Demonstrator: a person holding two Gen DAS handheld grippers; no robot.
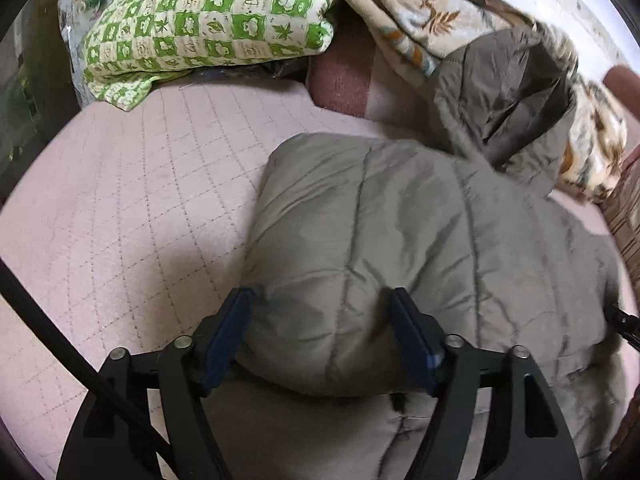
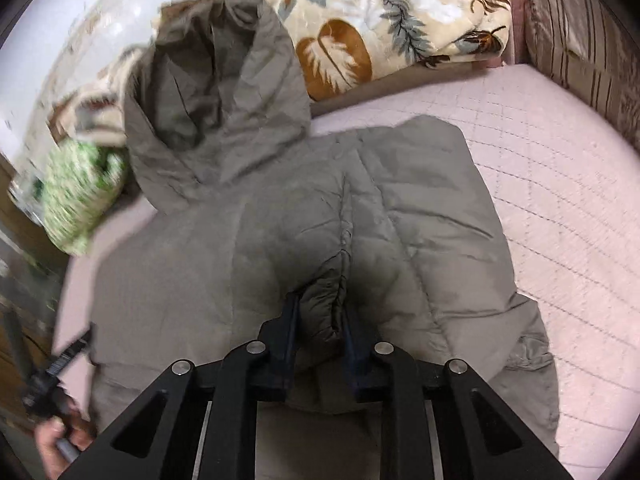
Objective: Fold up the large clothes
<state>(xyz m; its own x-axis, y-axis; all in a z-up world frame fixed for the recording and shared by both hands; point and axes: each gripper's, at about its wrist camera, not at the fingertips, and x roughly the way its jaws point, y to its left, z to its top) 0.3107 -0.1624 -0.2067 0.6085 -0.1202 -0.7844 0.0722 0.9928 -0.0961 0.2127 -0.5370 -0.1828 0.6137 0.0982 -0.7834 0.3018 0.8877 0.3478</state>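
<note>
A grey-green quilted hooded jacket point(image 1: 400, 220) lies on a pink quilted bed point(image 1: 120, 200), its hood point(image 1: 508, 96) toward the bedding at the back. My left gripper point(image 1: 320, 300) is wide open, its blue pads either side of a puffy folded edge of the jacket. In the right wrist view the jacket point(image 2: 200, 260) fills the middle, with the hood point(image 2: 216, 92) at upper left. My right gripper point(image 2: 320, 304) is shut on a bunched fold of the jacket. The left gripper's tip and the hand holding it show at the lower left edge point(image 2: 64, 356).
A green-and-white patterned pillow point(image 1: 208, 20) lies at the back left. A leaf-print blanket point(image 2: 392, 20) is heaped behind the hood. A striped cushion point(image 2: 580, 28) stands at the right of the pink bed point(image 2: 560, 200). A black cable point(image 1: 60, 340) crosses at lower left.
</note>
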